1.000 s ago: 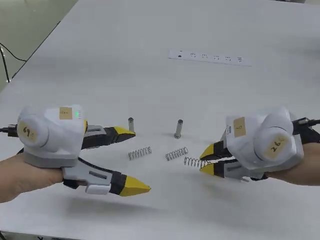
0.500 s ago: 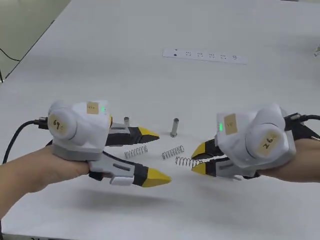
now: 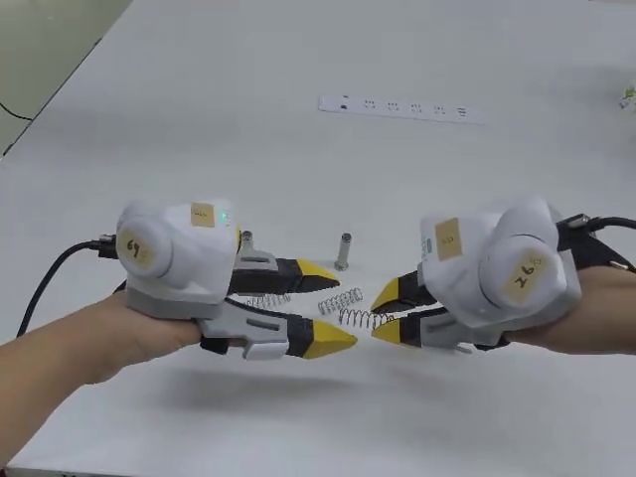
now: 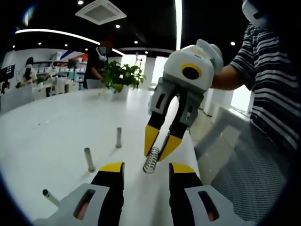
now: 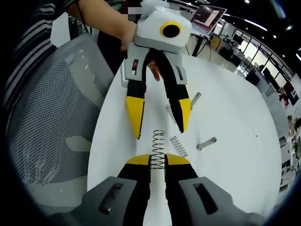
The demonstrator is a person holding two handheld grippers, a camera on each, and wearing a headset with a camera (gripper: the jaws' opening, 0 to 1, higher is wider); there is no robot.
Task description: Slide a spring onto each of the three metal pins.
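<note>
Currently the right gripper [image 3: 383, 313] clenches one spring [image 5: 158, 149] by its end, low over the white table [image 3: 298, 129], while the left gripper [image 3: 340, 306] hangs spread wide opposite. Best to tip the coil upright and centre its open mouth over a pin [image 4: 118, 137] (three stand nearby) before lowering. A power strip [image 3: 402, 107] lies far back; a plant [image 4: 121, 75] greens the office beyond.
</note>
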